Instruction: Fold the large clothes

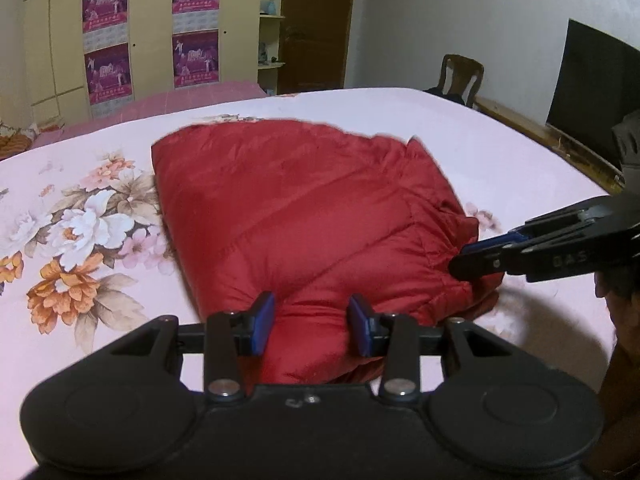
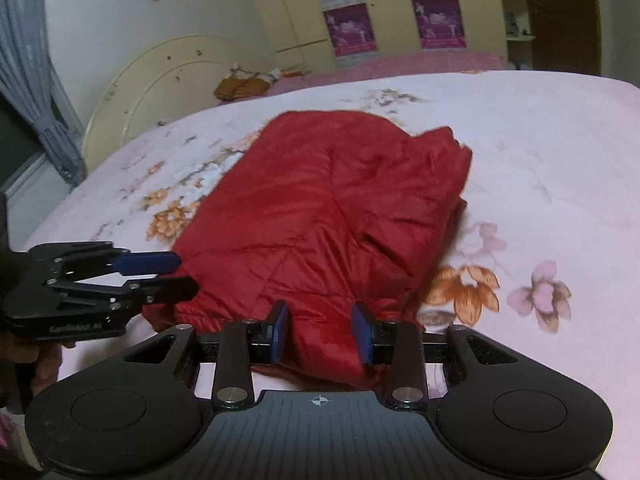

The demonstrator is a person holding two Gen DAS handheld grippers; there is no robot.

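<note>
The red jacket [image 1: 304, 200] is lying folded on the flowered bedspread [image 1: 80, 216], its near edge being pinched by the left gripper [image 1: 310, 322] and the right gripper [image 2: 320, 330].

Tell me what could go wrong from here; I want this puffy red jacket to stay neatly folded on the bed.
1. Both grippers pinch only the near edge of the red jacket: left gripper, right gripper. The slick, puffy fabric may slip out of either bite.
2. Its far layers lie loose and uneven, so pulling may drag the fold open.
3. Pulling could also rumple the floral sheet beneath it.
</note>
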